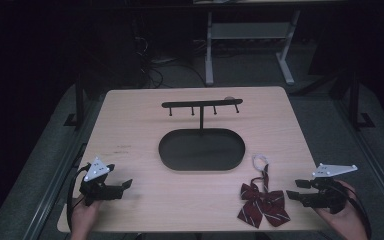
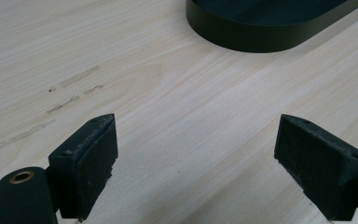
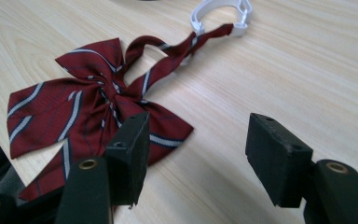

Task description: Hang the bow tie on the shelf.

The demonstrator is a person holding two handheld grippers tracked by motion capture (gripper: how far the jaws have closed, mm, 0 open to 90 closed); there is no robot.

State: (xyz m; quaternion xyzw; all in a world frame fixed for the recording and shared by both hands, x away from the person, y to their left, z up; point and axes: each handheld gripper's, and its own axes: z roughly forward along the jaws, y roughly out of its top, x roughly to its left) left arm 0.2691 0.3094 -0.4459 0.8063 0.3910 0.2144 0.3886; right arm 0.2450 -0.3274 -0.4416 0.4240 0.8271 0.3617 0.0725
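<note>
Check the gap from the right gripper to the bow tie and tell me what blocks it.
Nothing visible blocks it. The right gripper has open jaws facing the bow tie, with bare table between them. In the right gripper view the bow tie lies flat just beyond the jaws.

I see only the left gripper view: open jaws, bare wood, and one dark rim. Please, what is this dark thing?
Observer: The oval base tray of a black hook stand in the table's middle.
Operator: Is something hanging on the hooks?
Observer: No. A dark red striped bow tie lies flat near the table's front edge, on the right.
Operator: Where is the right hand-held gripper?
Observer: The right hand-held gripper is beside the bow tie, to its right, jaws open, nothing between them.
</note>
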